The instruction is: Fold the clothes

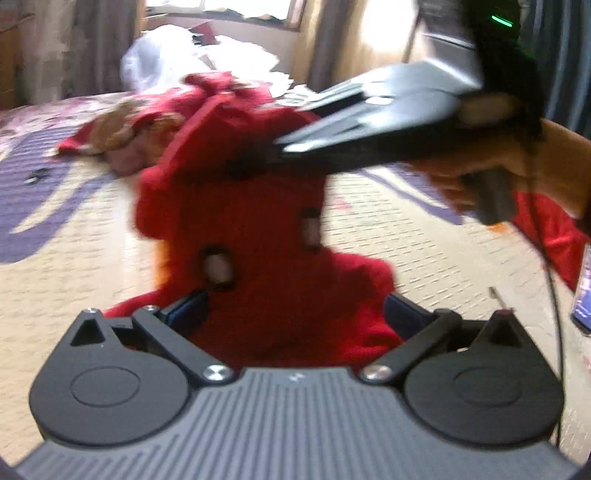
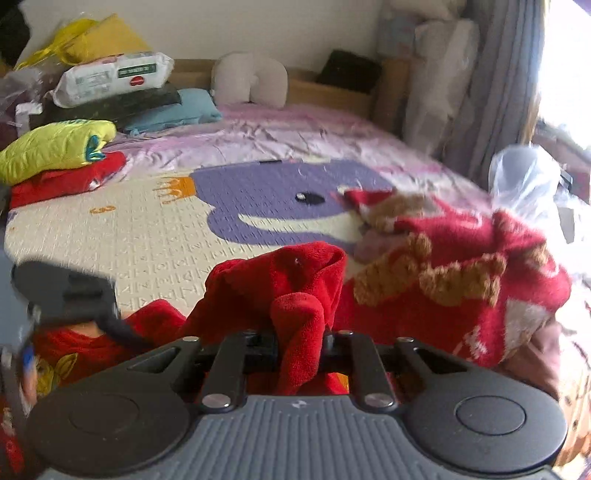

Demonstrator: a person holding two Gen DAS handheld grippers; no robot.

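A red garment point(image 2: 280, 280) is seen bunched on the bed point(image 2: 147, 229), lifted at its near end. The right hand-held gripper point(image 2: 299, 343) is pinched nearly shut on a fold of it at 6 o'clock. In the left wrist view the left hand-held gripper point(image 1: 295, 314) holds cloth between wide-set jaws; pad contact cannot be told.

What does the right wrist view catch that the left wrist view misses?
Right wrist only: folded lime-green quilted jacket on a folded red garment, white wipes pack, wooden headboard.
Left wrist only: the right gripper seen from outside, and the bright window.
Both: the fuzzy red garment pinched by each gripper, and the cream mat with purple cartoon print.
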